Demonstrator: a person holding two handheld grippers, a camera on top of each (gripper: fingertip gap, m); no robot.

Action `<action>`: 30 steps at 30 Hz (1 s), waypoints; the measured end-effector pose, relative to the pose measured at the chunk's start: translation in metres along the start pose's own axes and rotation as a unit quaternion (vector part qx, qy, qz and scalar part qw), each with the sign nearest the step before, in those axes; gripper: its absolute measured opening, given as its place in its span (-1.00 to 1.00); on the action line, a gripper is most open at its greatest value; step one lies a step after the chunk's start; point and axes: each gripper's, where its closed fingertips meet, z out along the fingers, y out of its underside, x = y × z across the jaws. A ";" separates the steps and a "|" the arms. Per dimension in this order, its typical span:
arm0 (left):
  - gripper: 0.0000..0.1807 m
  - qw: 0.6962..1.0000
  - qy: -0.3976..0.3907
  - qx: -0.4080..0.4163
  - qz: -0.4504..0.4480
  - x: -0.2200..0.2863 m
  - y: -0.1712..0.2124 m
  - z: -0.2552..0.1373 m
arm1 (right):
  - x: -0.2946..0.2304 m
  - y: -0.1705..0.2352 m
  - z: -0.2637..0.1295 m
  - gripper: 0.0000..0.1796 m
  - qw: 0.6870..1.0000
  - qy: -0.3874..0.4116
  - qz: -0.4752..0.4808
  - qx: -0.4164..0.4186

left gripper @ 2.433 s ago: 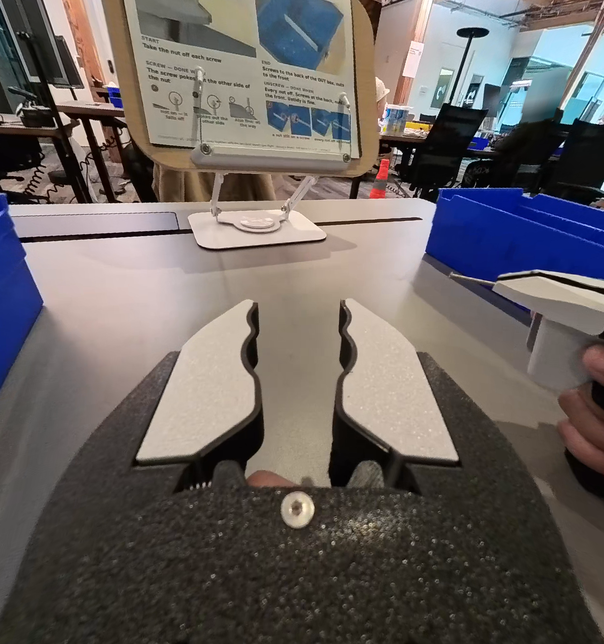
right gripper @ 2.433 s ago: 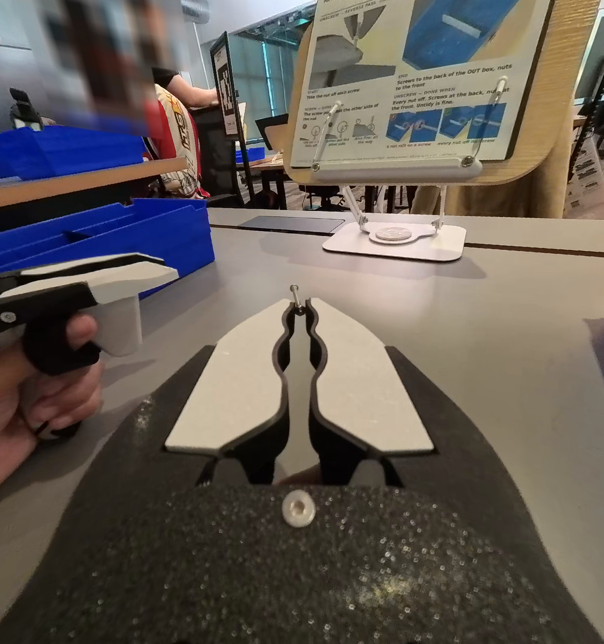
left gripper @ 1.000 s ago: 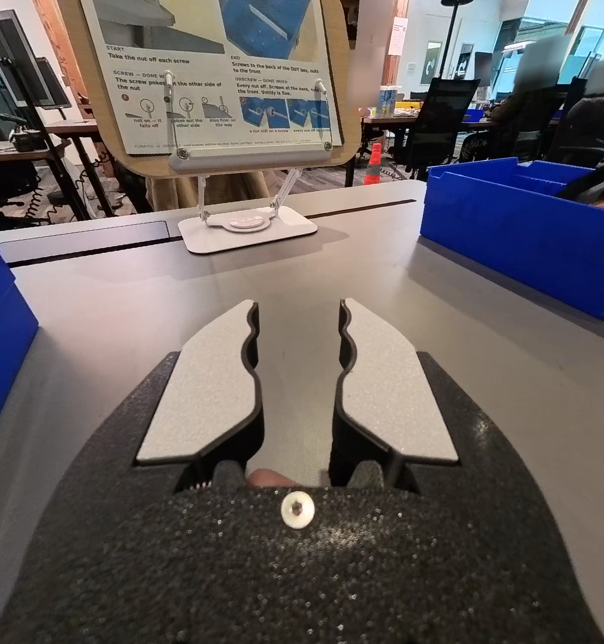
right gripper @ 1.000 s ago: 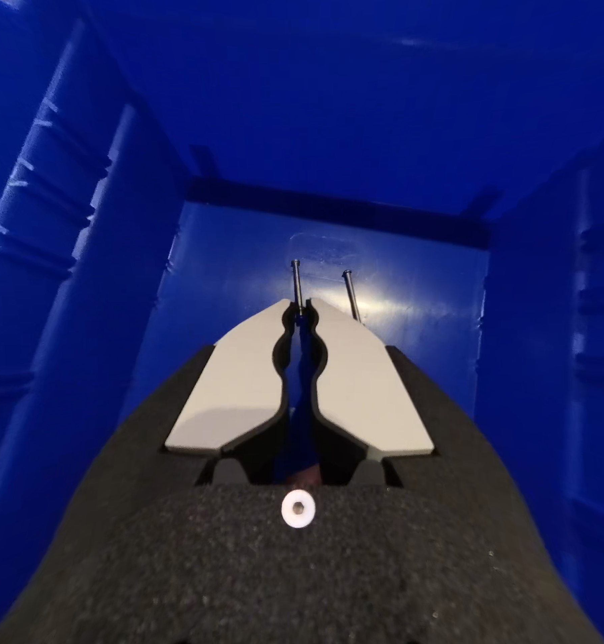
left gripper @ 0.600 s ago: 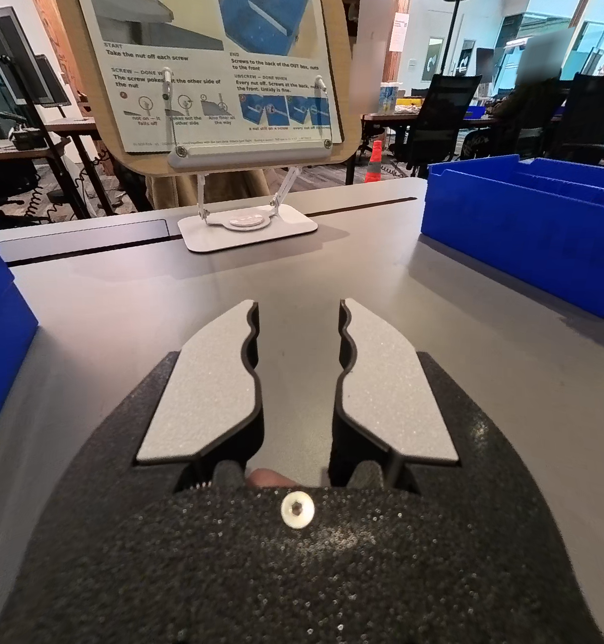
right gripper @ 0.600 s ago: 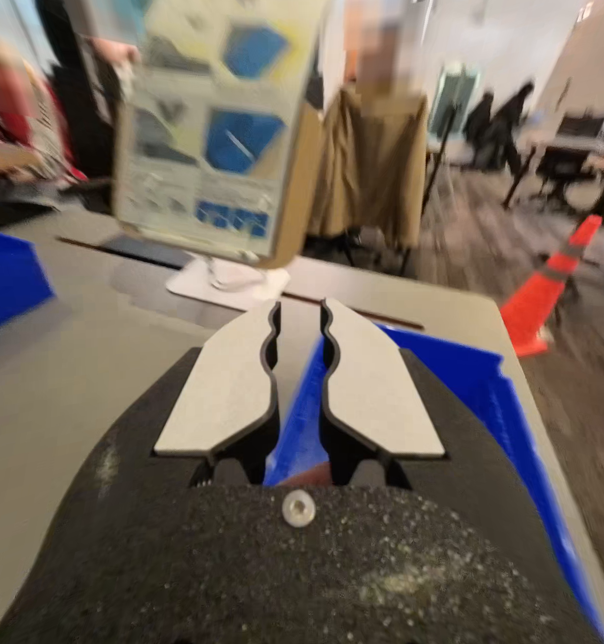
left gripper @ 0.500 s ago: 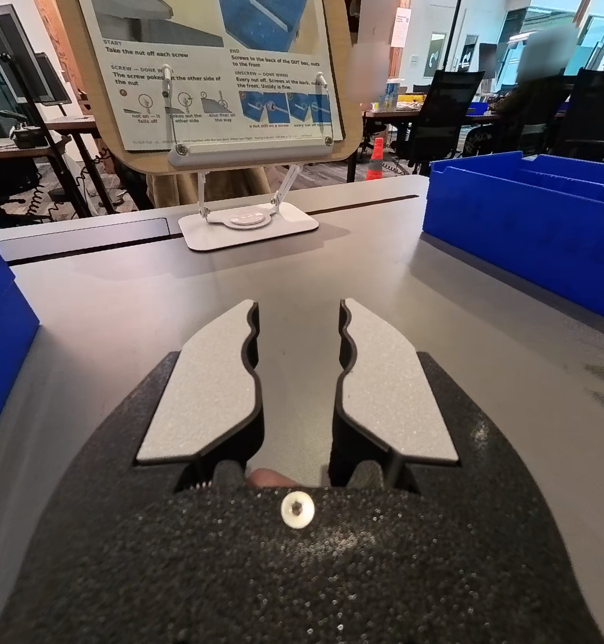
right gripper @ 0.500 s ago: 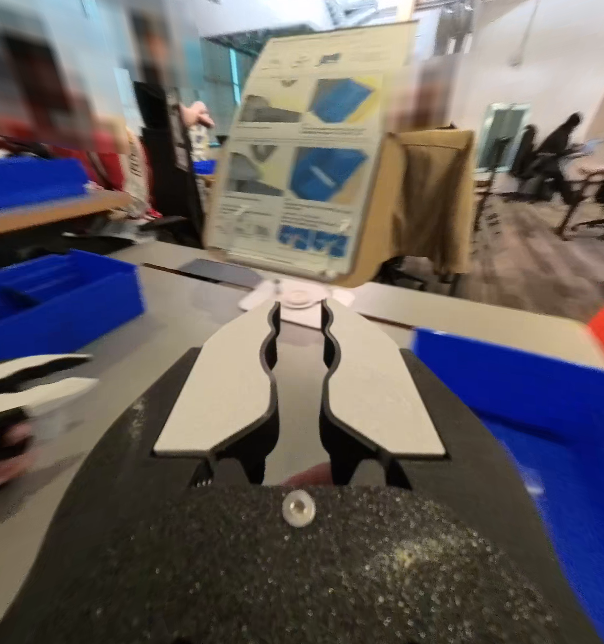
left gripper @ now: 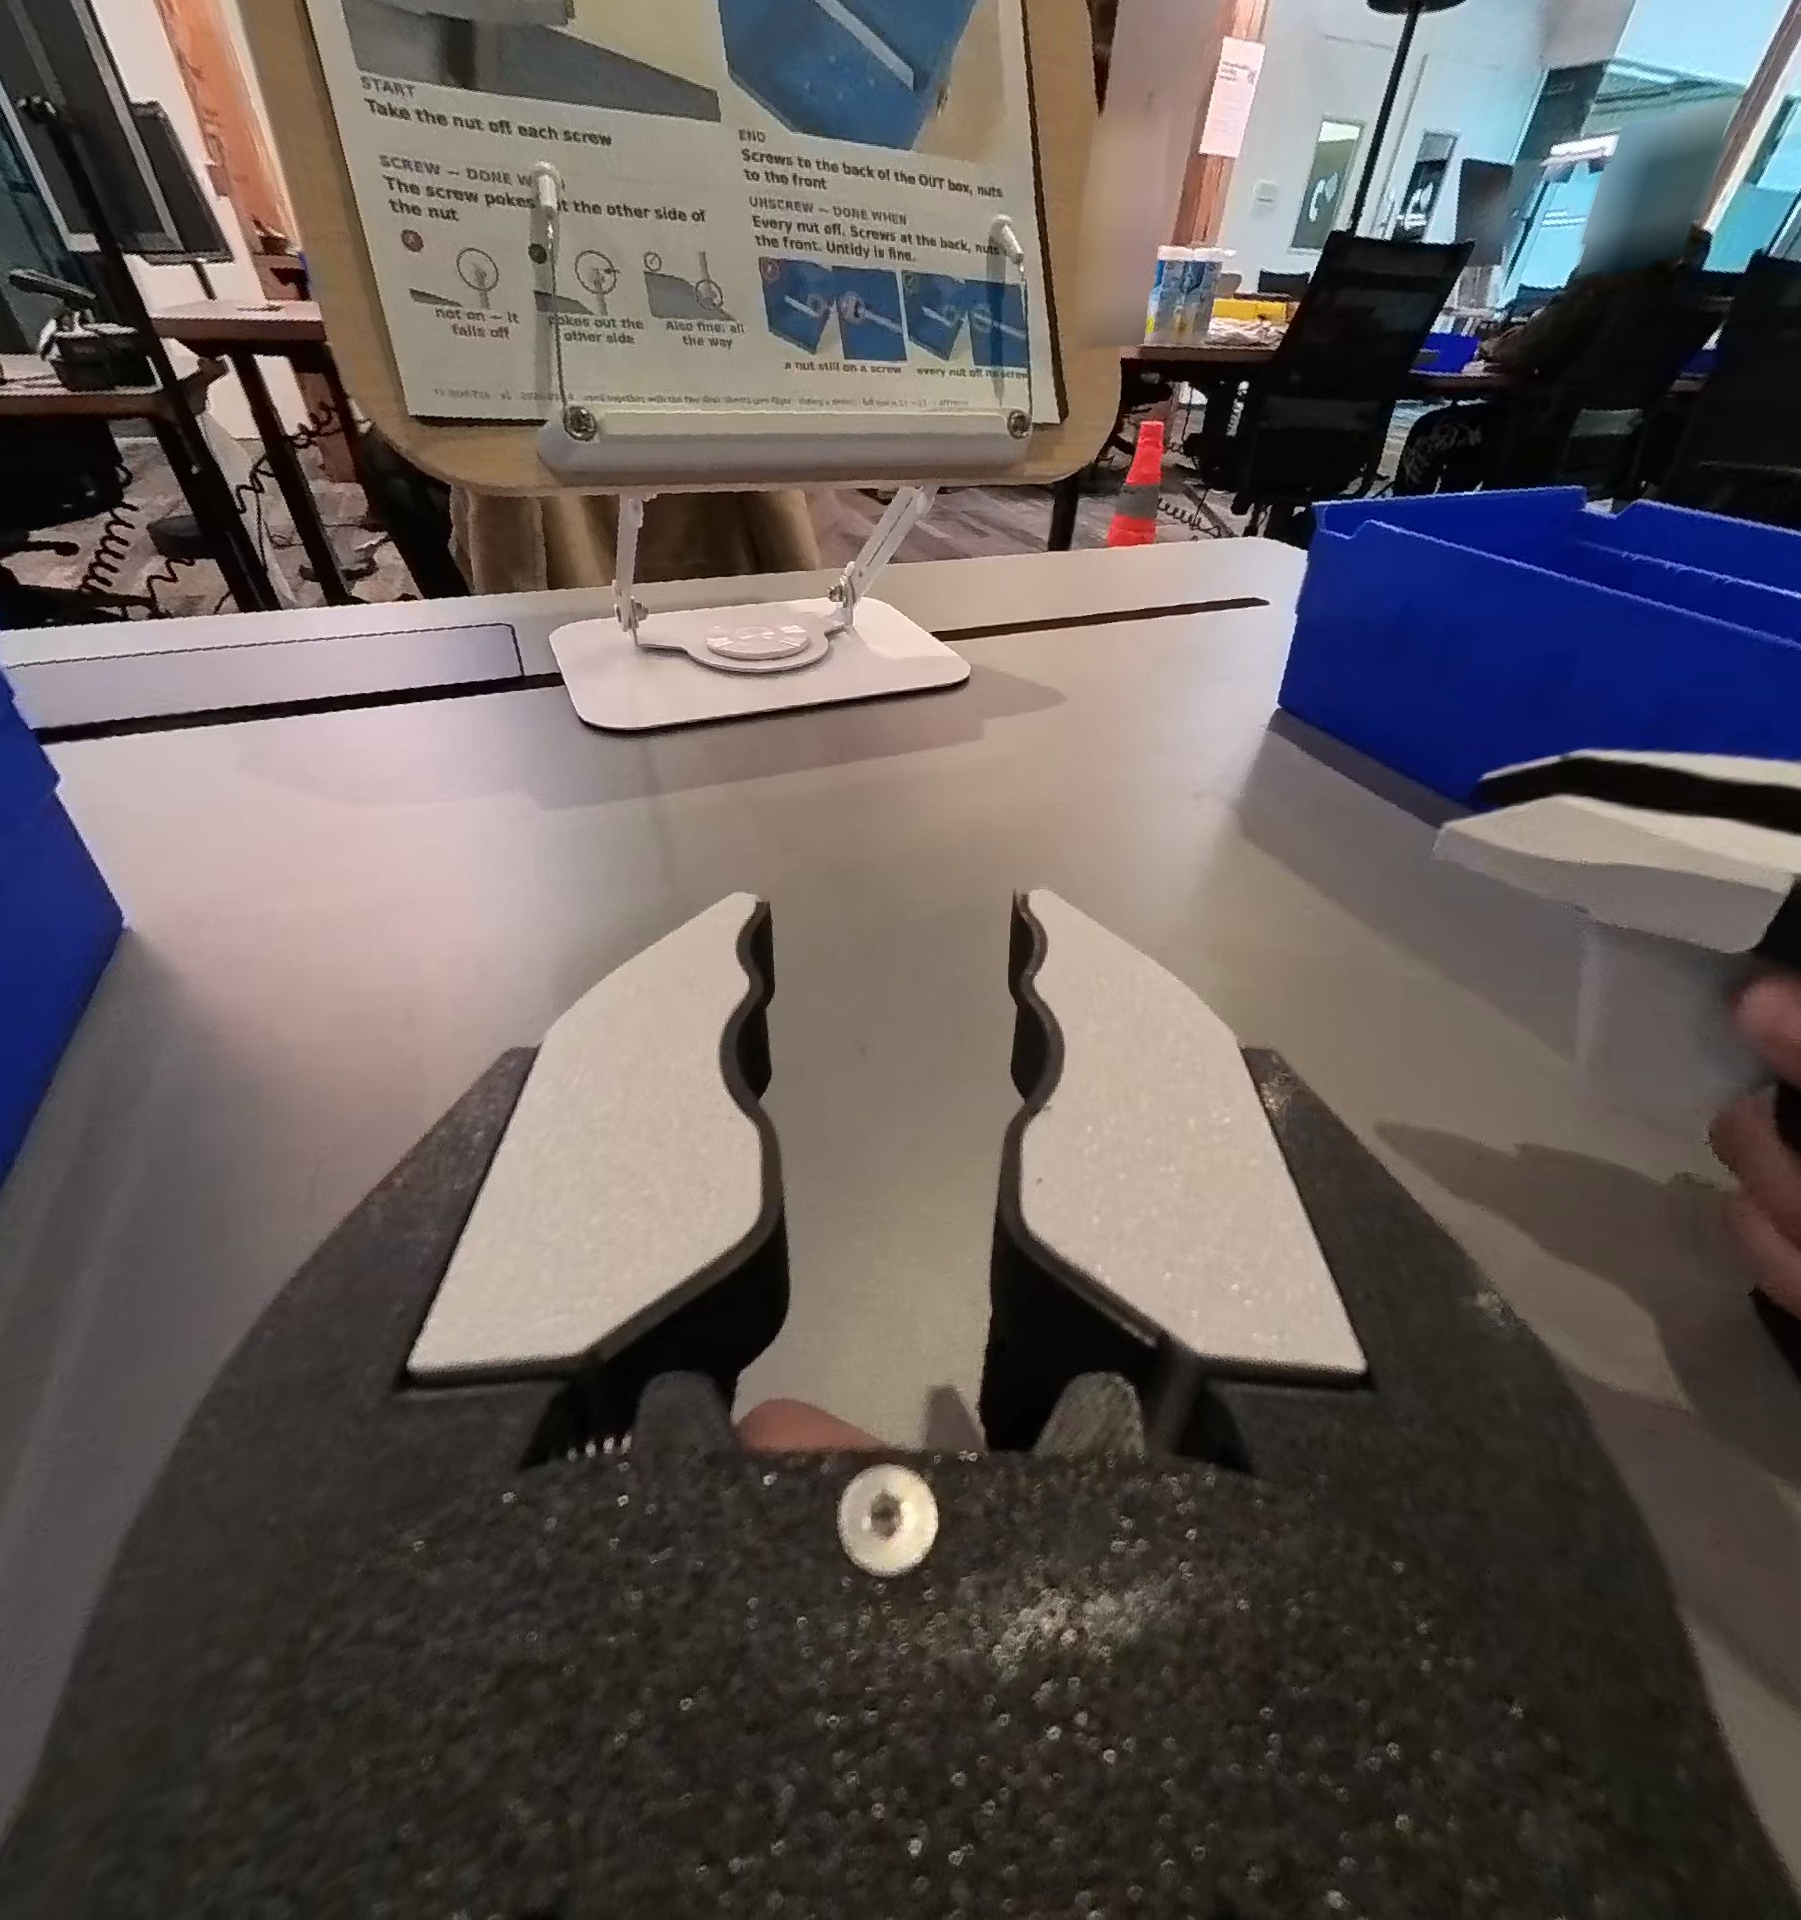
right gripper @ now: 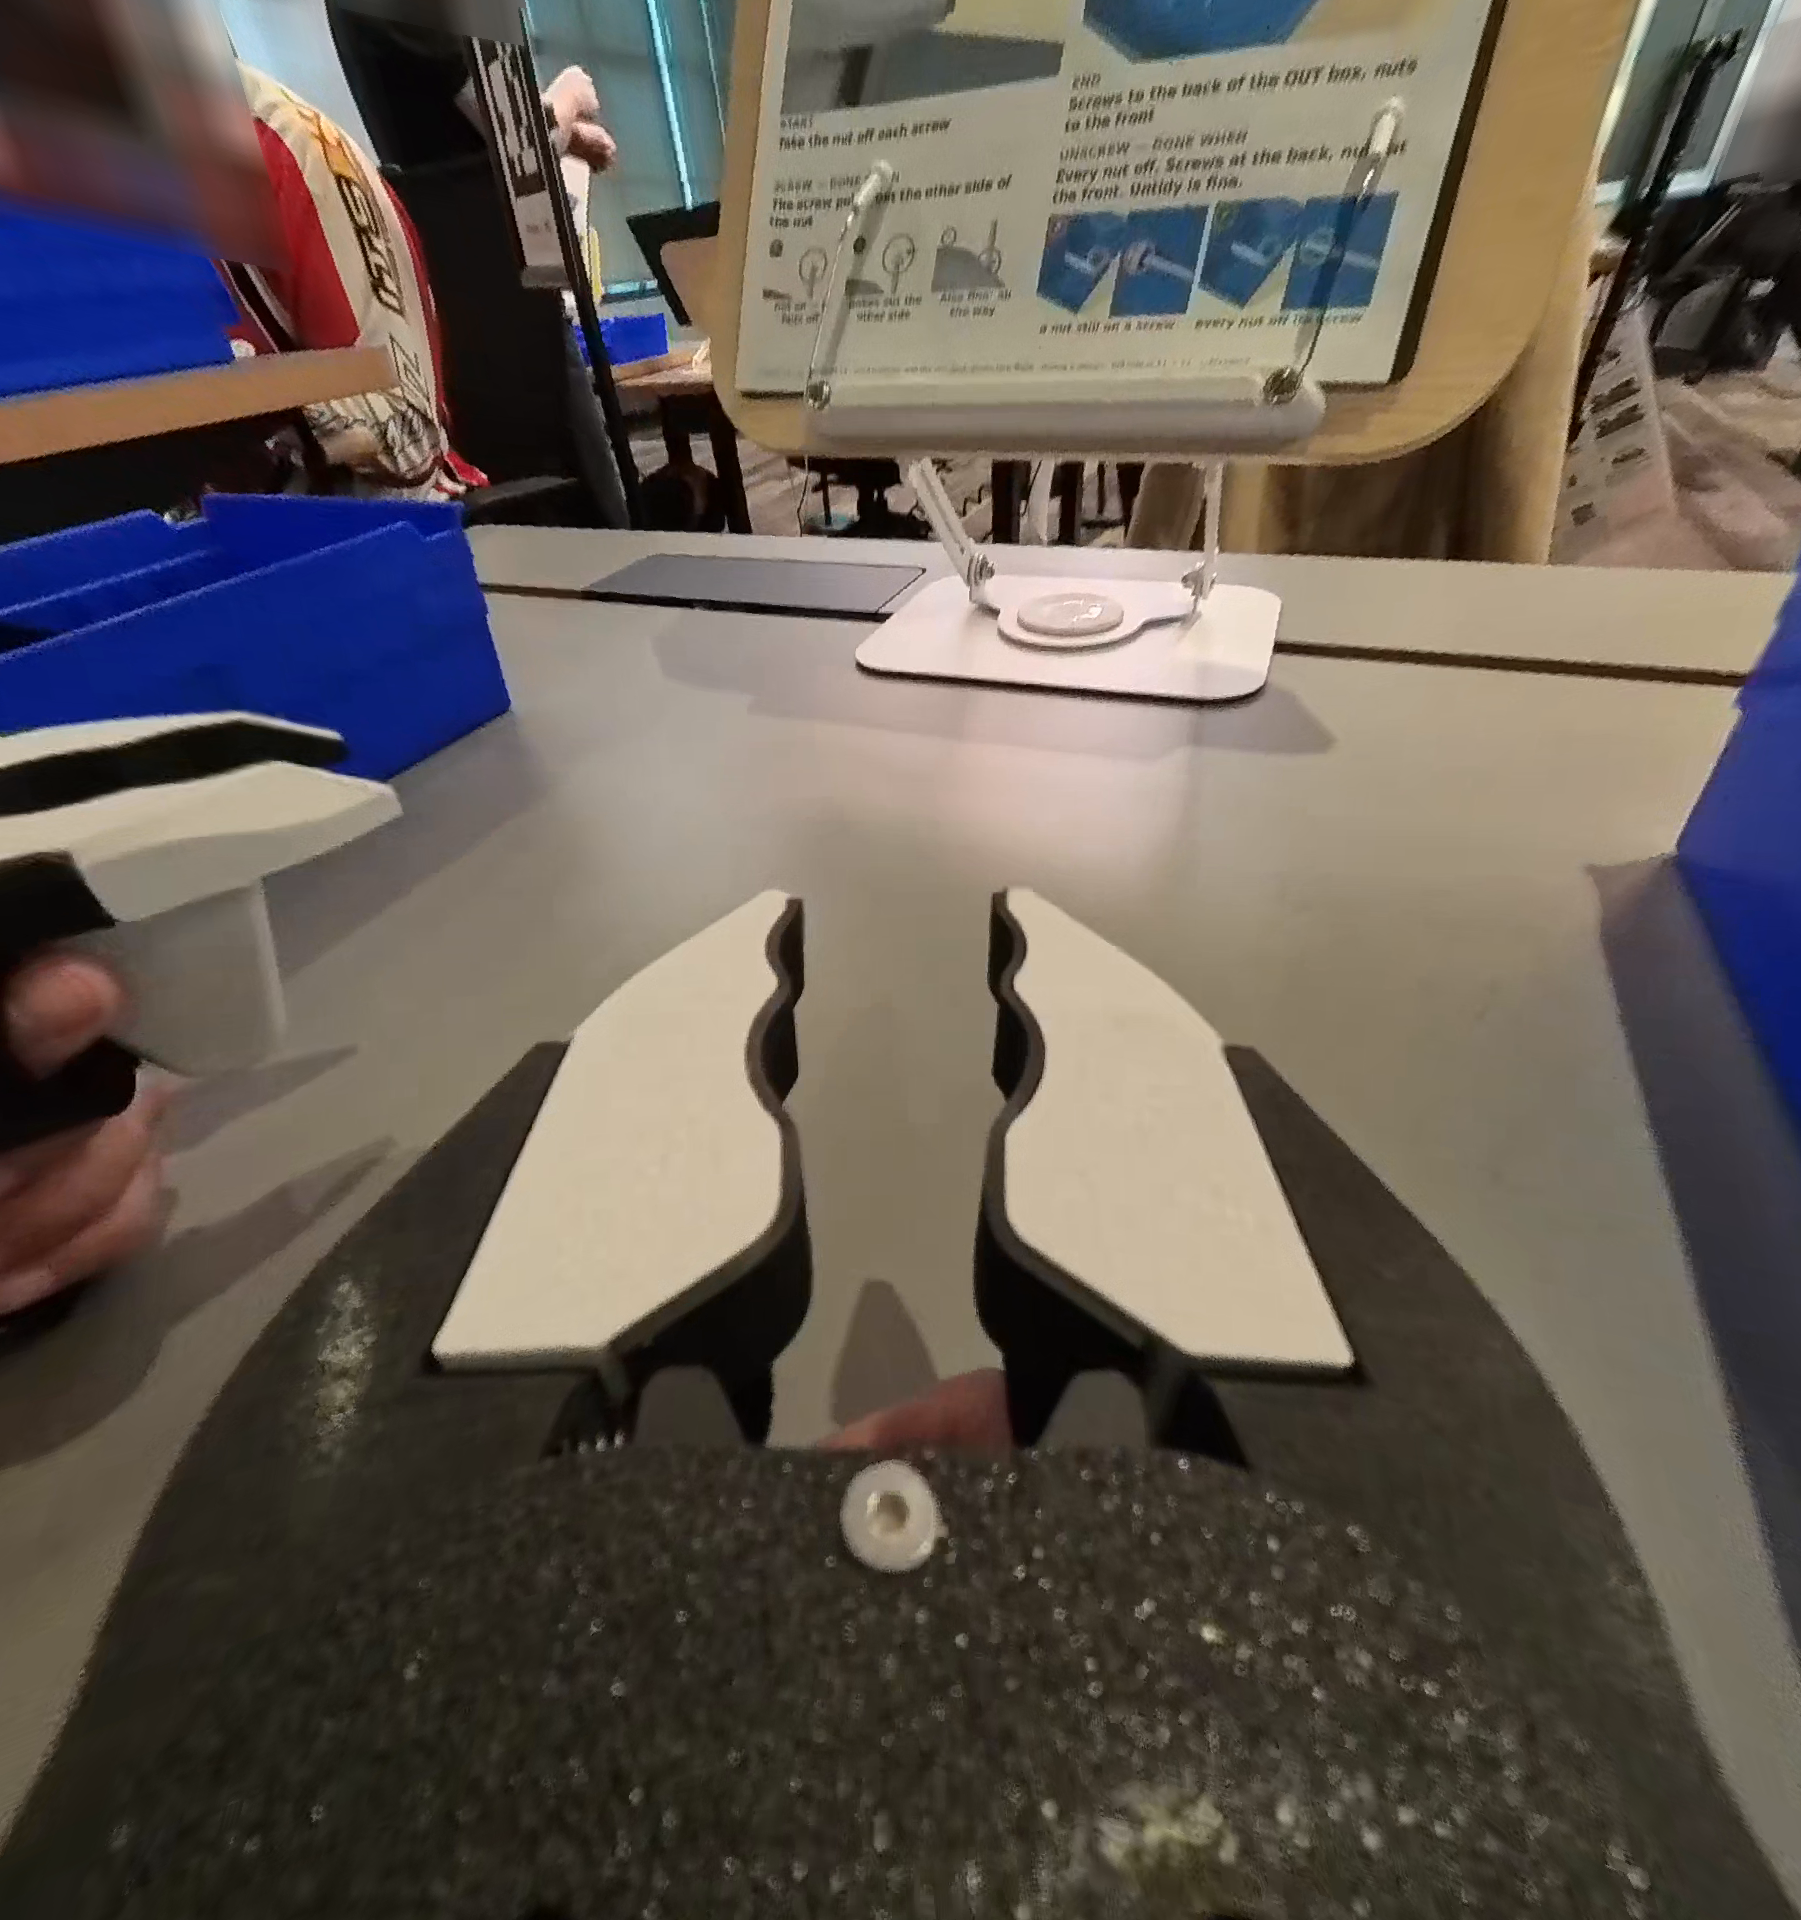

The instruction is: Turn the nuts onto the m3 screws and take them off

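My left hand-held gripper [left gripper: 891, 925] sits spread and empty over the bare grey surface [left gripper: 460, 883]. My right hand-held gripper [right gripper: 896, 920], which pinched a screw 2.4 s ago, is now parted and empty: screw dropped in the blue bin [right gripper: 1800, 831] at 3 o'clock, out of sight. Another blue bin [right gripper: 252, 634] at 10 o'clock. Instruction board [right gripper: 1072, 197] at 12. Next pair, I judge.

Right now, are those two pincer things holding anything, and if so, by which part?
Nothing is held. The left gripper and the right gripper both stand open over the grey table, with only bare tabletop between their fingers.
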 end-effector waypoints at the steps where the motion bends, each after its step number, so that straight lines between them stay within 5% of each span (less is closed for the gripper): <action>1: -0.52 1.000 -0.001 -0.001 0.005 0.001 0.000 0.000 | 0.000 -0.002 -0.001 -0.65 1.000 0.002 -0.004 0.008; 17: -0.53 1.000 0.010 -0.007 0.022 0.008 0.001 0.000 | 0.004 -0.002 -0.002 -0.71 0.999 -0.025 0.047 0.011; 21: -0.57 0.993 0.095 -0.033 0.066 0.017 -0.045 -0.048 | 0.001 -0.001 -0.001 -0.72 0.999 -0.029 0.034 0.008; 25: -0.57 0.977 0.090 -0.104 0.161 -0.072 -0.107 -0.116 | -0.003 -0.001 0.001 -0.72 0.999 -0.037 0.032 0.004; 30: -0.54 0.891 0.086 -0.357 0.267 -0.216 -0.049 -0.134 | -0.003 0.000 0.002 -0.72 0.999 -0.037 0.036 0.002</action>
